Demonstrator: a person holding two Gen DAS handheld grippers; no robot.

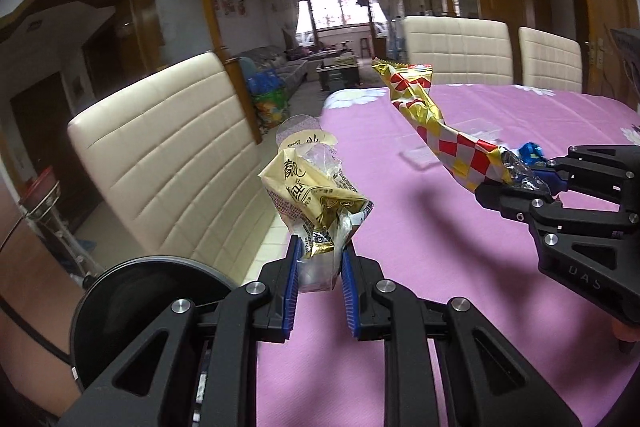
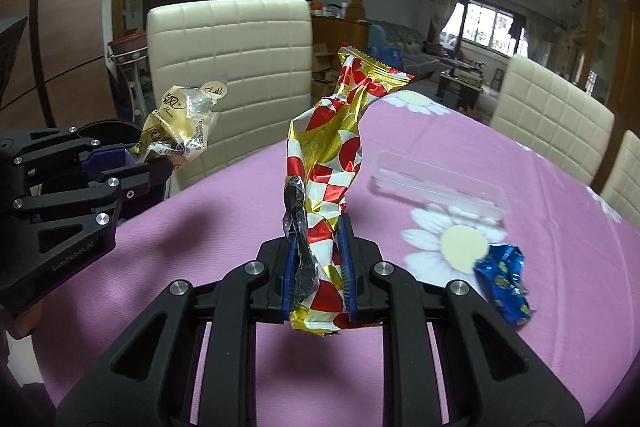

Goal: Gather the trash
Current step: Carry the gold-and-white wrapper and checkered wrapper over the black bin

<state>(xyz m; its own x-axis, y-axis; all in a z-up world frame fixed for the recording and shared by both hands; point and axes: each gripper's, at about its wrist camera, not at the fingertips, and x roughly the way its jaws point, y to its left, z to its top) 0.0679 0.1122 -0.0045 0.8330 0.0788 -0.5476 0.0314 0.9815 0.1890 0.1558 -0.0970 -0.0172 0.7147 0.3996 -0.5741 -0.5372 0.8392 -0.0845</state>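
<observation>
My left gripper (image 1: pixel 319 251) is shut on a crumpled cream and gold wrapper (image 1: pixel 316 191), held above the near edge of the pink tablecloth (image 1: pixel 460 247). To its right, my right gripper (image 1: pixel 508 183) is shut on a long red, white and gold checked wrapper (image 1: pixel 432 123). In the right wrist view the right gripper (image 2: pixel 318 255) pinches that checked wrapper (image 2: pixel 332 155) upright, and the left gripper (image 2: pixel 160 163) shows at the left with its cream wrapper (image 2: pixel 180 123). A crumpled blue wrapper (image 2: pixel 506 283) lies on the cloth at the right.
A clear plastic tray (image 2: pixel 436 183) lies on the pink tablecloth (image 2: pixel 200 247) beyond the checked wrapper. Cream padded chairs (image 1: pixel 168 155) (image 2: pixel 232 67) stand along the table's edges, with more chairs (image 1: pixel 456 51) on the far side. A living room opens behind.
</observation>
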